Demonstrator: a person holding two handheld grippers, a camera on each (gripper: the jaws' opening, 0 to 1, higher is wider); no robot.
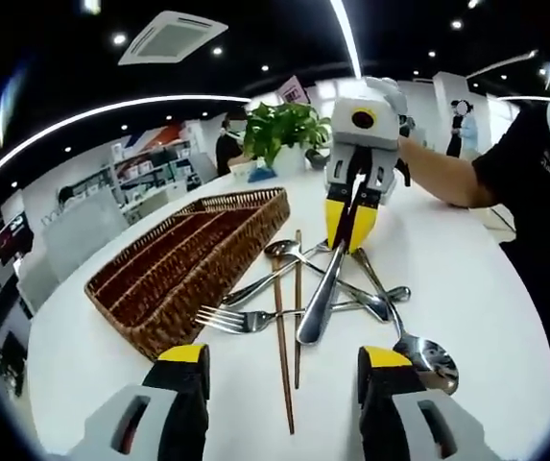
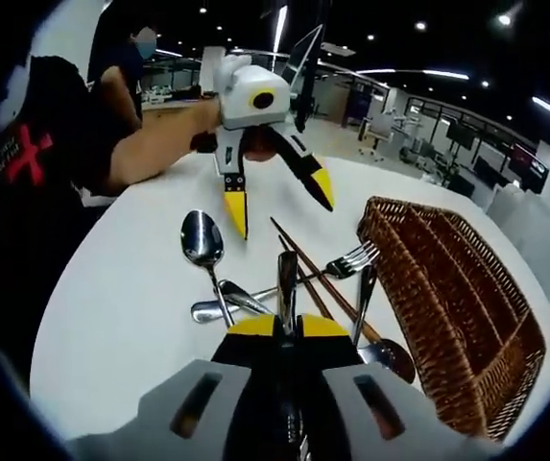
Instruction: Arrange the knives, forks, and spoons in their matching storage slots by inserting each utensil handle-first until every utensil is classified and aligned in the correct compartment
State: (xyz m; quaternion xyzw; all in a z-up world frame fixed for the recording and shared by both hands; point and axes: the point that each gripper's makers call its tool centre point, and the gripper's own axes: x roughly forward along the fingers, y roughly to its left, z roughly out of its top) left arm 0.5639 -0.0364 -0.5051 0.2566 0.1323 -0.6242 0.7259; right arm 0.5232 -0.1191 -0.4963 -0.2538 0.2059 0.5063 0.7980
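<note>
Cutlery (image 1: 322, 288) lay piled on the white table (image 1: 466, 279) beside the wicker tray (image 1: 193, 259), one knife (image 1: 321, 303) clamped in the right gripper (image 1: 351, 226) while the left gripper (image 2: 279, 202) hovered with jaws apart, bare tabletop all round.

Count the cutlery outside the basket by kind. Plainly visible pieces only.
Spoons: 2
Forks: 1
Brown chopsticks: 2
Silver piece clamped in the right gripper, kind unclear: 1
Total: 6, leaving out overlapped handles in the pile that I cannot sort.
</note>
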